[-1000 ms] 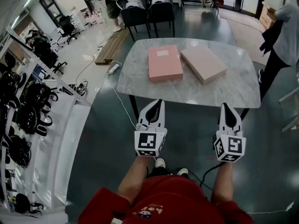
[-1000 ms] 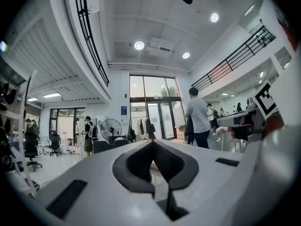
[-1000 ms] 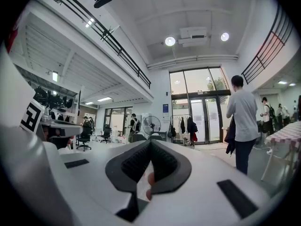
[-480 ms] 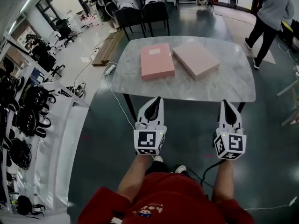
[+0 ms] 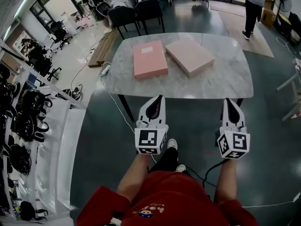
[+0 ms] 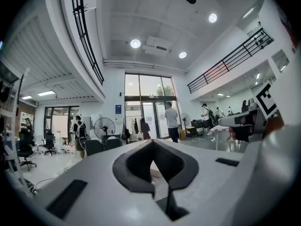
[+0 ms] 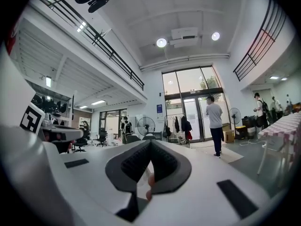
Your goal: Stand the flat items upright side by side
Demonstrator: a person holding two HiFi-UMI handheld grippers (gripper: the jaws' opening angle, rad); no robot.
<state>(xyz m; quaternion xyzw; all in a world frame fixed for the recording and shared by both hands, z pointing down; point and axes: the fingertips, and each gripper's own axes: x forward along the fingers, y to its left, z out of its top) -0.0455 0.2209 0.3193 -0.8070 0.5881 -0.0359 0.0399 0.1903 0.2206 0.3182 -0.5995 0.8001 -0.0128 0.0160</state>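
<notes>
The pink box (image 5: 150,59) and tan box (image 5: 189,55) lie flat on the table (image 5: 221,76), ahead of both tools and well apart from them. The left tool (image 5: 158,99) is nearer the pink box. The right tool (image 5: 229,100) is nearer the tan box. Both tools are closed and empty.

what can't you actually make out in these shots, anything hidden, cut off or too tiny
- Label on the left pink box: head view, too small to read.
- Both boxes, the right pink box too: in the gripper views, almost wholly hidden behind the shut fingers of the left gripper and right gripper.
- Person beyond the table: head view, upper body cut off by the top edge.
</notes>
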